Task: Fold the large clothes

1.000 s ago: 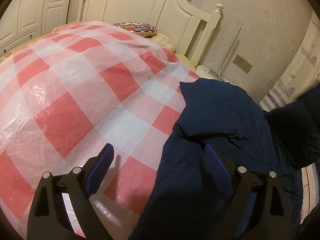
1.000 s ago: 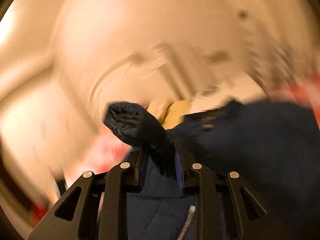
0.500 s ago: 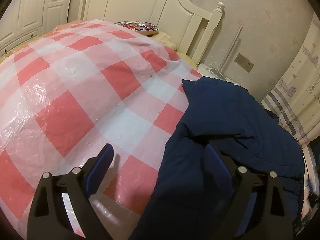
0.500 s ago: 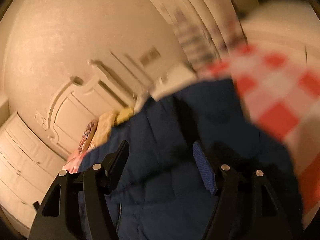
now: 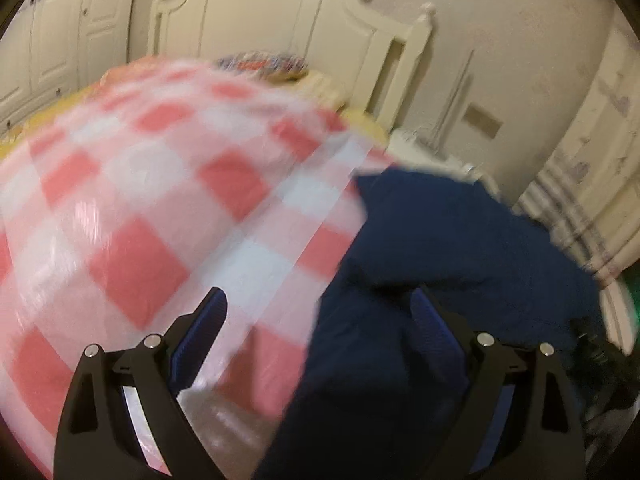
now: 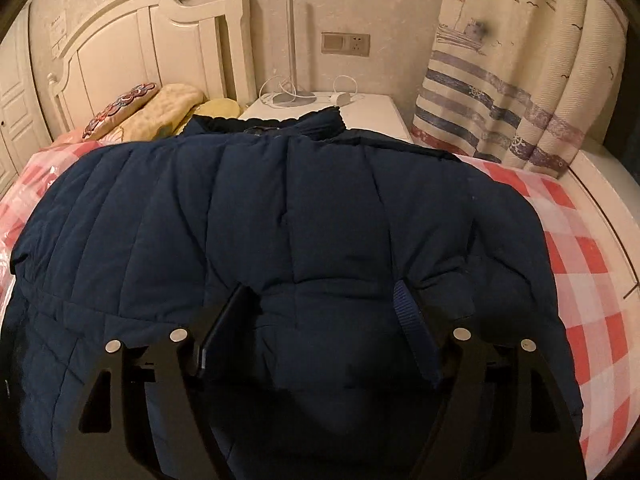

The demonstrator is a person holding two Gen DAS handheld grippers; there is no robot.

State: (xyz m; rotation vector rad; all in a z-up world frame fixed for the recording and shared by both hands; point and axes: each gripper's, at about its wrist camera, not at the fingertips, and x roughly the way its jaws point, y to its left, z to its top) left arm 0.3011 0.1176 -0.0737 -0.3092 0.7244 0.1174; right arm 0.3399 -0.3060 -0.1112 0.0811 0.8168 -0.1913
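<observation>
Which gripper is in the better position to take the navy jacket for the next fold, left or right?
Probably right. The right gripper is open over the middle of the navy jacket. The left gripper is open at its edge, half over the checked cover.

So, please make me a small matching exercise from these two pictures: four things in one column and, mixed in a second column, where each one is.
Things
1. navy padded jacket
2. lamp base
3. embroidered cushion
4. striped curtain

Places
A. on the white nightstand, among white cables
B. hanging at the right, beside the nightstand
C. spread over the red and white checked cover
D. at the head of the bed, against the cream headboard

Pairs: 1-C, 2-A, 3-D, 4-B
</observation>
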